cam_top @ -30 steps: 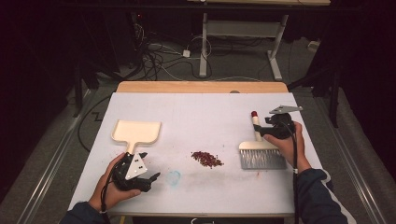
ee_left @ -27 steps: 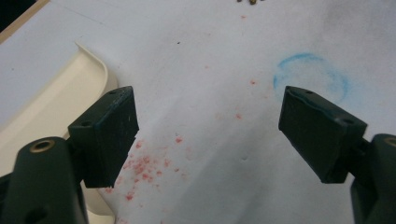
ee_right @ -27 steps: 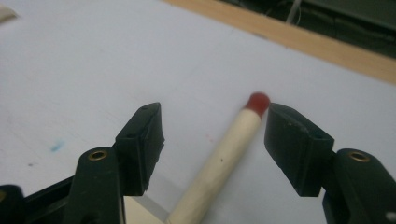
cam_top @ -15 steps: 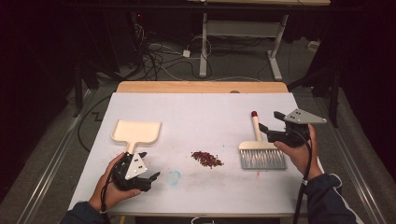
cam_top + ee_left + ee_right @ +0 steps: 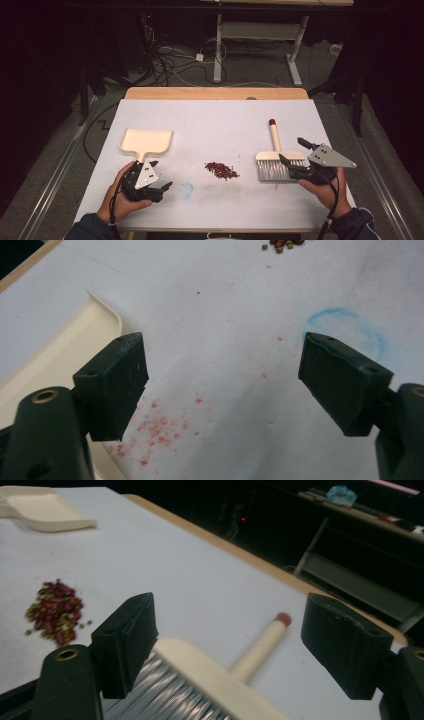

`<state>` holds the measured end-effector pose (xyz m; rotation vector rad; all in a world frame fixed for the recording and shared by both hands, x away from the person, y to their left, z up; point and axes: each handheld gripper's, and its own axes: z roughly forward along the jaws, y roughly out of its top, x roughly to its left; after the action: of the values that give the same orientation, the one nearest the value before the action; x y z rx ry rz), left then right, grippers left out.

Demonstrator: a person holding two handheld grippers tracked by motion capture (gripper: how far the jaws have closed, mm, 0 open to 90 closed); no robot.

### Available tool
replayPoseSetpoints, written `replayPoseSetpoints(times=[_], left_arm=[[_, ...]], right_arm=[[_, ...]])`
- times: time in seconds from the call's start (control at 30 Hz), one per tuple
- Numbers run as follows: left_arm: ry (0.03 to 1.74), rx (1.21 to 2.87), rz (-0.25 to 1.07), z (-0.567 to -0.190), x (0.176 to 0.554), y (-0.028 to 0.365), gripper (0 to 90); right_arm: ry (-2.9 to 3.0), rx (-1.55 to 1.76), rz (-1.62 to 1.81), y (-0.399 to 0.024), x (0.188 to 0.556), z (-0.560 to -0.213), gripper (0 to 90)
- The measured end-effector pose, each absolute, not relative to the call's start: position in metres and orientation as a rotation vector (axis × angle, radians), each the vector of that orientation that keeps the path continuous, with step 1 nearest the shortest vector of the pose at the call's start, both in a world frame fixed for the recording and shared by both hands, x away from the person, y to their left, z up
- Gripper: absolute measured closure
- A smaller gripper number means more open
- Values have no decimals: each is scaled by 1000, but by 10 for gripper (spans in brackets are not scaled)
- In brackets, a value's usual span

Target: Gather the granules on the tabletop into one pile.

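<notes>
Lying just beside the right tool [image 5: 295, 152], brush [image 5: 276, 161] released, jaws just opened wide, left tool [image 5: 159, 175] spread empty

Cream dustpan [image 5: 146, 140], cream red-tipped brush [image 5: 276, 157], dark red, perhaps greenish, bean pile [image 5: 221, 170]

In the left gripper view, the cream dustpan [image 5: 55, 347] is running off the left edge, its lower part sitting behind a black jaw, while the pile of red and green bits [image 5: 282, 244] is being cropped by the top edge. In the right gripper view, the brush [image 5: 210, 680] is showing soft and blurred, its bristles slipping past the bottom edge, and the dustpan [image 5: 42, 510] is being cut at the upper left corner.
</notes>
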<state>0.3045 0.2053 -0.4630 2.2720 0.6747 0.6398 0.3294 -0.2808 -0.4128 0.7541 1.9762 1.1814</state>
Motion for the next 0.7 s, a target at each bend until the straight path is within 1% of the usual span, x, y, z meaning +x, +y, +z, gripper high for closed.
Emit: replayPoseSetpoints(times=[0.43,0.7], left_arm=[[675,2275,641,-465,306,202,188],[657,2279,657,-463,305,199,188]], right_arm=[[2003,706,1124,-284,296,-445,225],[2065,703,1105,-282,293,-455,216]])
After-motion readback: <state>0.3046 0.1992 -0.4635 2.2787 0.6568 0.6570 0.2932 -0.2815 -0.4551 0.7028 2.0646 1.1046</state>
